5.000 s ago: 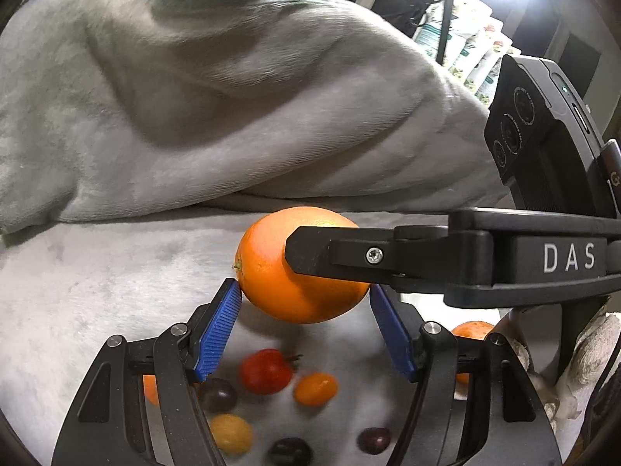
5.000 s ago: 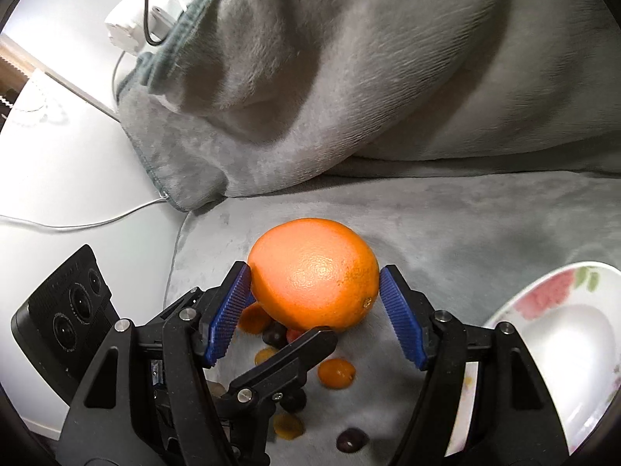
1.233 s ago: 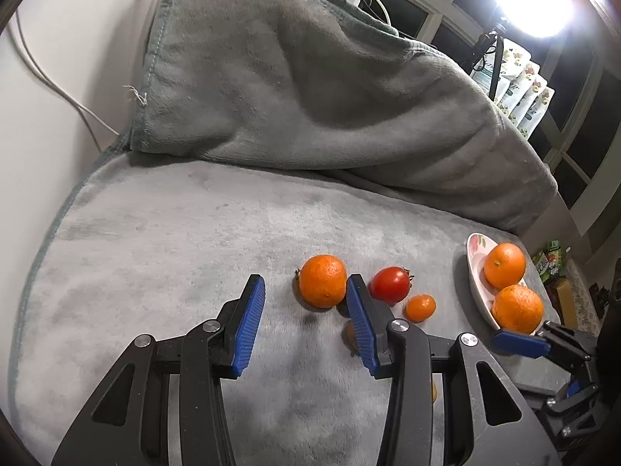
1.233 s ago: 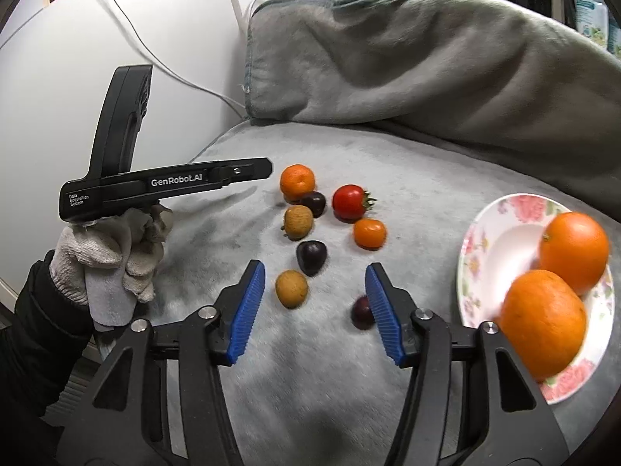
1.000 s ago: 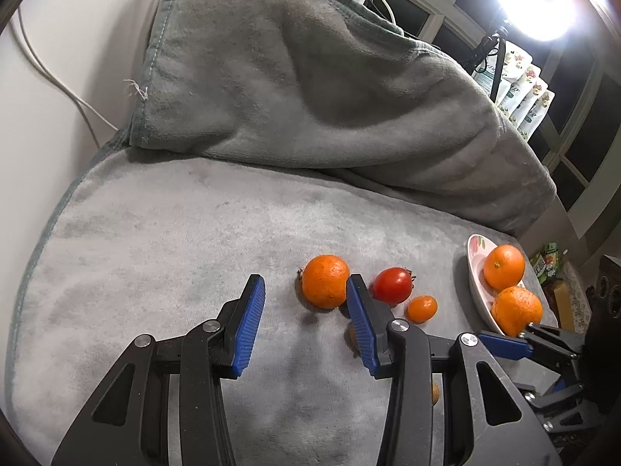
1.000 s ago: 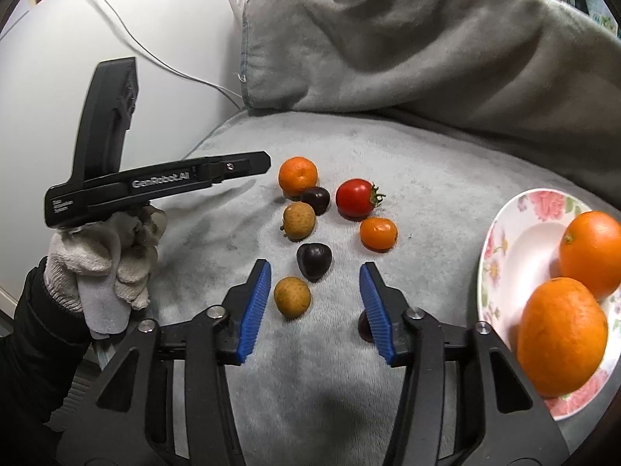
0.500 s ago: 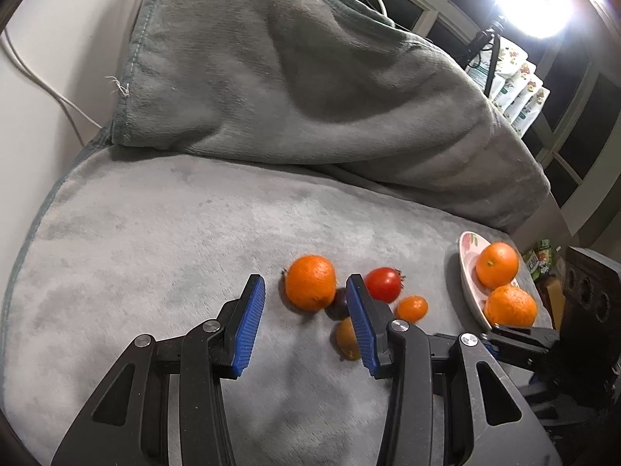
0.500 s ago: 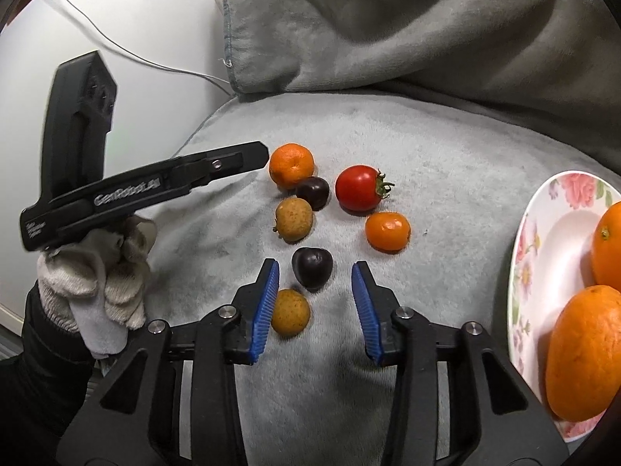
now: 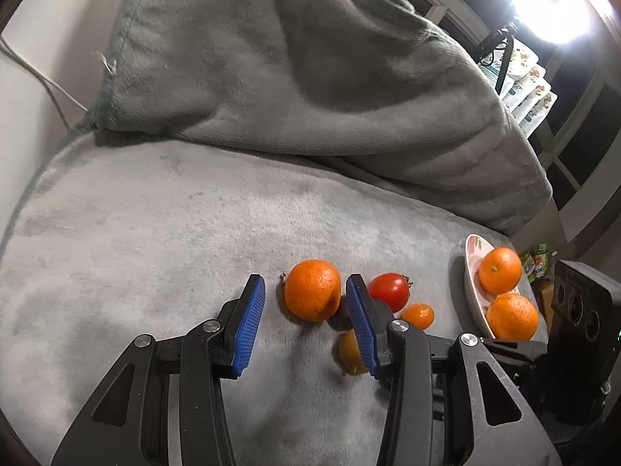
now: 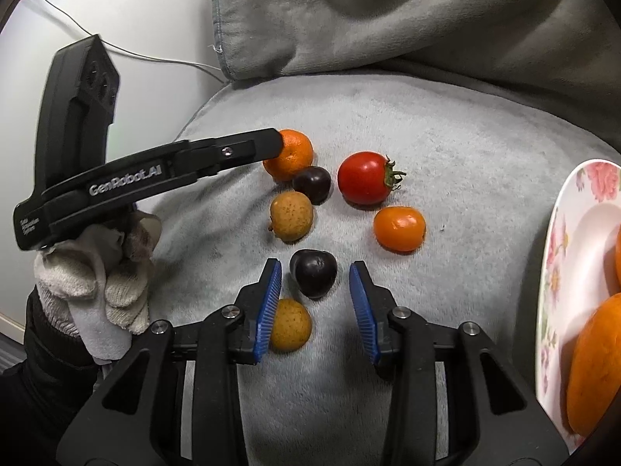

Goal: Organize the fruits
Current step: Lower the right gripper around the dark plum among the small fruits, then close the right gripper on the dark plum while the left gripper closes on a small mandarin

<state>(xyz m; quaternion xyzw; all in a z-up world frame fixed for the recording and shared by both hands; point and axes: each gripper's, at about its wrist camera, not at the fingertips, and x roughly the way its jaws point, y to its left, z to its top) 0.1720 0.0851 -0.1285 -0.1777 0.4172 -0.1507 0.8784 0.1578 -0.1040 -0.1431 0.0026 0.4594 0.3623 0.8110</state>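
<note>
Small fruits lie on a grey blanket (image 9: 155, 240). My left gripper (image 9: 304, 295) is open, its blue pads on either side of a small mandarin (image 9: 312, 289), not touching it. A red tomato (image 9: 390, 291) and a small orange tomato (image 9: 418, 315) lie to its right. My right gripper (image 10: 313, 279) is open around a dark cherry (image 10: 313, 277). A tan loquat (image 10: 289, 324) lies under its left finger. Another loquat (image 10: 291, 215), a second dark cherry (image 10: 312, 184), the red tomato (image 10: 365, 182) and the orange tomato (image 10: 399, 229) lie beyond. A floral plate (image 10: 562, 256) at the right holds two oranges (image 9: 500, 270).
A bunched grey blanket (image 9: 310, 77) rises behind the fruits. A white wall with cables (image 10: 116, 54) is at the left. The gloved hand (image 10: 97, 272) holding the left gripper shows in the right wrist view. Packets and a bright lamp (image 9: 551, 7) stand far right.
Both grippers have moved down and forward toward the fruits. The left now brackets the mandarin and the right brackets the dark cherry. The big orange held earlier now lies on the plate.
</note>
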